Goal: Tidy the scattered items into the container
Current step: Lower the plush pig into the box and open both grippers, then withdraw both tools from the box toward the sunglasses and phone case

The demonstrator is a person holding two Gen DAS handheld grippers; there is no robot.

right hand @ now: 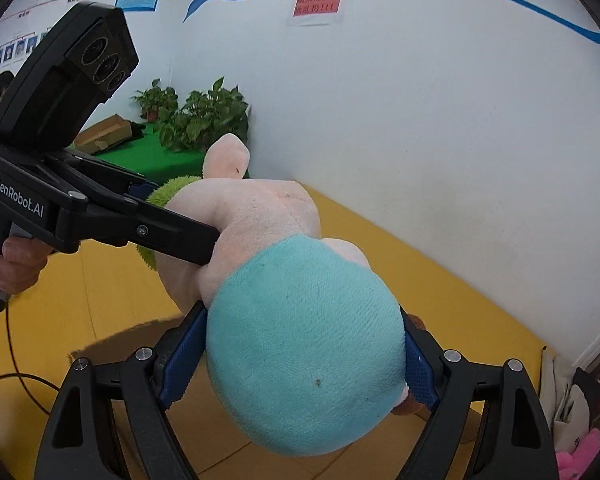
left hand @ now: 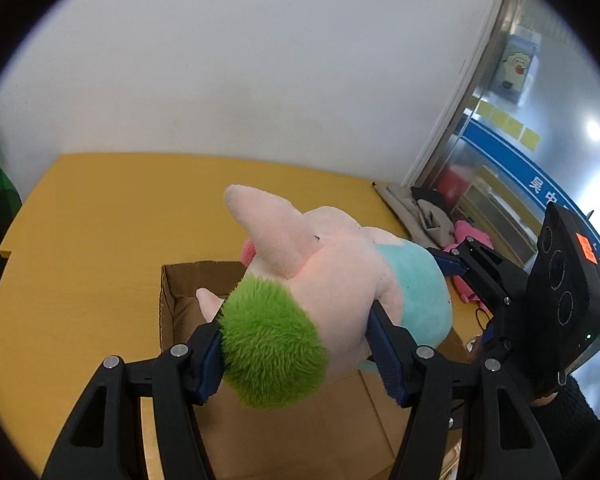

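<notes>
From the left wrist view, the left hand-held gripper (left hand: 296,344) was pinching the plush toy (left hand: 332,276) at its green fuzzy end, one blue pad on each side of the green tuft and pink body. The toy hung above the open cardboard box (left hand: 176,280), which sat on the yellow surface (left hand: 80,240); a pink ear pointed up toward the white wall. The right hand-held gripper (left hand: 452,264) reached in from the right, its blue-padded finger against the toy's teal part. Past it, a small pink plush (left hand: 470,236) and some pale cloth items (left hand: 412,208) lay at the far right edge of the surface.

From the right wrist view, the right hand-held gripper (right hand: 304,360) was clamped on the teal rounded part of the plush toy (right hand: 300,340), blue pads pressed into both sides. The left hand-held gripper (right hand: 204,240) came in from the left, held in a hand (right hand: 16,260), its black finger lying against the toy's pink body with the green tuft just behind it. The toy was held above the yellow surface (right hand: 120,280), casting a shadow there. Potted plants (right hand: 204,116) stood on a green cover in the far corner.
</notes>
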